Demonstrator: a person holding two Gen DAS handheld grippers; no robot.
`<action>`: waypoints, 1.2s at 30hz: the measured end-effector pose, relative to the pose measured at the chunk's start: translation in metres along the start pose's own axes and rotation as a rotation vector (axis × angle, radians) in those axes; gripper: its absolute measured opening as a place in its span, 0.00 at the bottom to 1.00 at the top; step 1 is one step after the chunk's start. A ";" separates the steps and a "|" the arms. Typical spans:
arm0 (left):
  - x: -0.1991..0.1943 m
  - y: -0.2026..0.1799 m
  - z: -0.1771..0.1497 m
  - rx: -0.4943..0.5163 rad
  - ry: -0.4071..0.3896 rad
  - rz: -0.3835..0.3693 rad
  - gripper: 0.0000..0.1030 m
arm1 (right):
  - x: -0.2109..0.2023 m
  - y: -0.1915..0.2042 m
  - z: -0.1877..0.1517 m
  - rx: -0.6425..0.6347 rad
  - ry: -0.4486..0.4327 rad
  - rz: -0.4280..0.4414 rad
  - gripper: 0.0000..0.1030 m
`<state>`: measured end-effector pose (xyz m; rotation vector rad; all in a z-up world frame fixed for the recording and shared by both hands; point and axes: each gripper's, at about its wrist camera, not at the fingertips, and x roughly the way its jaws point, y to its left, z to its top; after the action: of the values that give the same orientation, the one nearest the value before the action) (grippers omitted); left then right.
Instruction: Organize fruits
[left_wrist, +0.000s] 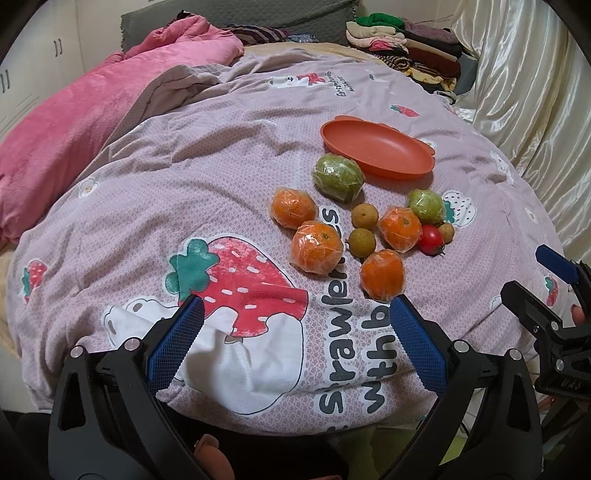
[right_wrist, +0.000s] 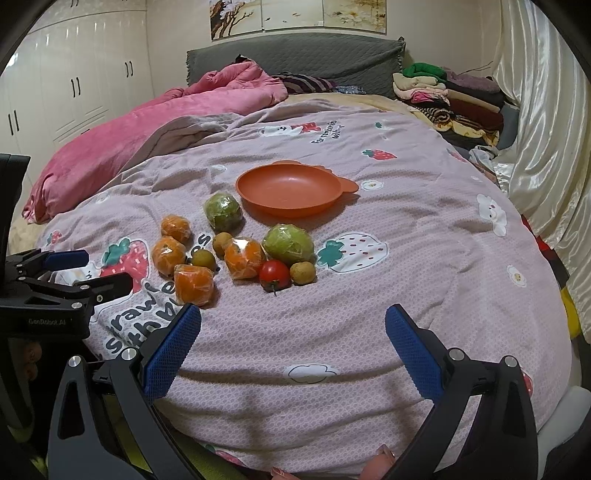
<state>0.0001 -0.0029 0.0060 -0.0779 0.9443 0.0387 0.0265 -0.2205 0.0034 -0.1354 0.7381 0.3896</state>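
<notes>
An empty orange plate (left_wrist: 376, 151) (right_wrist: 288, 190) lies on the quilt beyond a cluster of fruit. The cluster holds several plastic-wrapped oranges (left_wrist: 317, 246) (right_wrist: 194, 284), two wrapped green fruits (left_wrist: 338, 178) (right_wrist: 288, 243), three small brown longans (left_wrist: 362, 242) (right_wrist: 303, 272) and a red tomato (left_wrist: 431, 239) (right_wrist: 274, 275). My left gripper (left_wrist: 295, 312) is open and empty, hovering just short of the nearest orange (left_wrist: 382, 274). My right gripper (right_wrist: 293, 317) is open and empty too, a little nearer than the tomato. Each gripper shows at the edge of the other's view.
The fruit lies on a pink strawberry-print quilt (right_wrist: 406, 295) on a bed. A bunched pink blanket (right_wrist: 147, 122) lies at the far left. Folded clothes (right_wrist: 443, 96) are stacked at the far right beside a shiny cream curtain (right_wrist: 543, 129). White wardrobes (right_wrist: 74, 85) stand at left.
</notes>
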 end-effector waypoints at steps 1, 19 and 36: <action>0.000 0.000 0.002 0.000 0.000 0.000 0.92 | 0.000 0.000 0.000 0.000 -0.001 0.000 0.96; -0.002 0.000 0.001 -0.001 -0.003 -0.001 0.92 | 0.001 0.003 0.000 -0.001 0.004 0.010 0.96; -0.003 0.000 0.003 0.002 -0.003 -0.006 0.92 | 0.001 0.006 -0.001 0.001 0.007 0.019 0.96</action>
<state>0.0006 -0.0022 0.0102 -0.0789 0.9410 0.0328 0.0246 -0.2152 0.0021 -0.1290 0.7473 0.4073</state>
